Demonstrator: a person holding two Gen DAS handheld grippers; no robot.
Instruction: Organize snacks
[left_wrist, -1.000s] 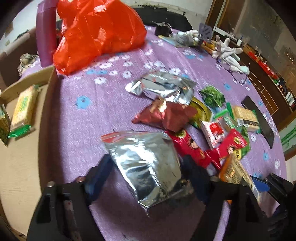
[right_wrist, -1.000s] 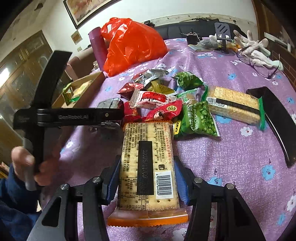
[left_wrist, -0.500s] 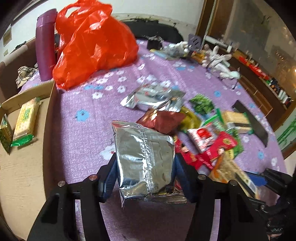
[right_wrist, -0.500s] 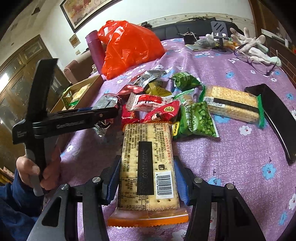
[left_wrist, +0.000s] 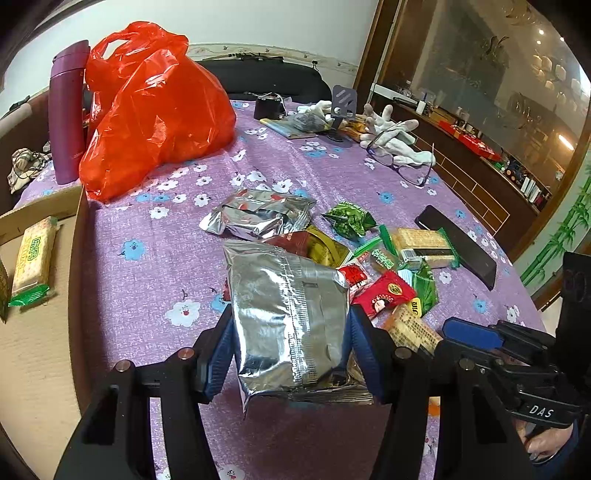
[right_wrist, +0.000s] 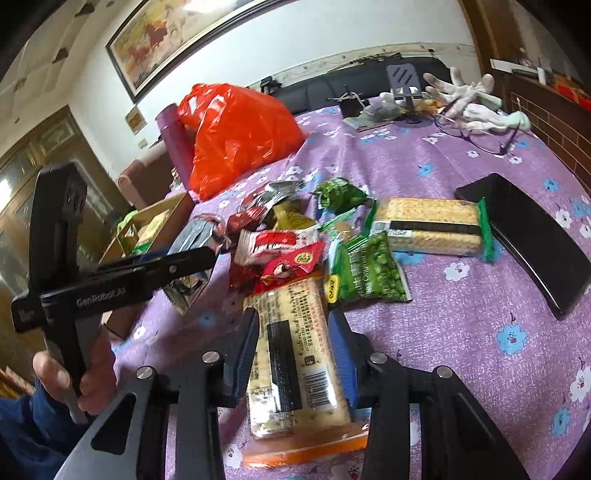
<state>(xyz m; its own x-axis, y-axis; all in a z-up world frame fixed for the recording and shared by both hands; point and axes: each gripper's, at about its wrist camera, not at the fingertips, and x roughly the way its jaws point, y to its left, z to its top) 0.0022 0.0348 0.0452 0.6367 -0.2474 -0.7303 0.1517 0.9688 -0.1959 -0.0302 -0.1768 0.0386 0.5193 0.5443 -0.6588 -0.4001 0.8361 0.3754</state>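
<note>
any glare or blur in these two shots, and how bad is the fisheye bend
Left wrist view: sharp, strong glare on the silver foil packet in the left tongs. Right wrist view: slight motion blur on the cracker pack in the right tongs. Both views bend strongly, with dark corners.

The snack pile (left_wrist: 354, 258) lies mid-table on the tablecloth (left_wrist: 155, 266), with the cardboard box (left_wrist: 40, 332) off its left edge holding a cracker pack (left_wrist: 35, 254); behind the pile sit the plastic bag (left_wrist: 155, 110) and, left of it, the flask (left_wrist: 68, 110). Right of the pile lies a flat slab (right_wrist: 532, 236), beside another cracker pack (right_wrist: 428, 225); glasses (right_wrist: 476, 140) and gloves (right_wrist: 476, 103) lie at the far right.
</note>
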